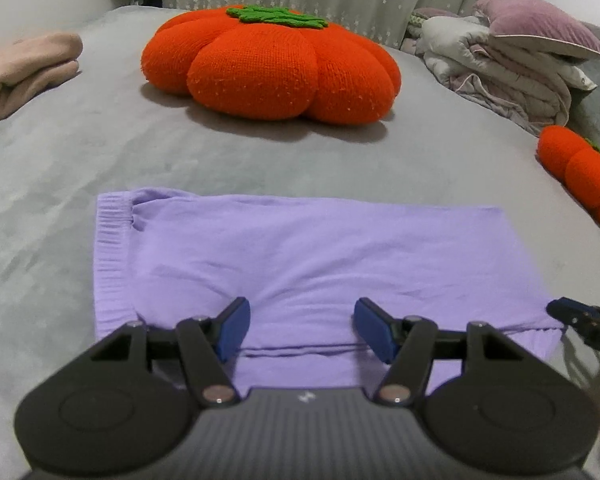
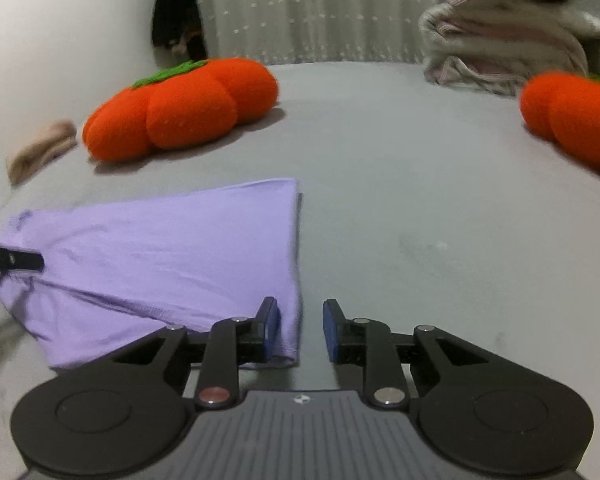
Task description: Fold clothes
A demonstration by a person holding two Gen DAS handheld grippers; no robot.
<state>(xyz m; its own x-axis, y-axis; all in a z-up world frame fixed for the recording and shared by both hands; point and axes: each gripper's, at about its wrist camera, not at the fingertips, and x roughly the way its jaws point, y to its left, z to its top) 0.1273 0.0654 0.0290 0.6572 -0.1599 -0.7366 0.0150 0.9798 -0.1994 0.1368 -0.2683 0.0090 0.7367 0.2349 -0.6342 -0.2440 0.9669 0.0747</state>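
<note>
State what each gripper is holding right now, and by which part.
Nothing is held. The left gripper is open above the purple garment's near edge; the right gripper is open at its near right corner.

Your left gripper's black body is hiding the near edge of the folded lilac knit garment; the frame's right edge is cropping the second orange knitted pumpkin cushion.

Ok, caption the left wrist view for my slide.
Open left gripper poised over the near edge of a folded lilac garment on a grey bed.
</note>
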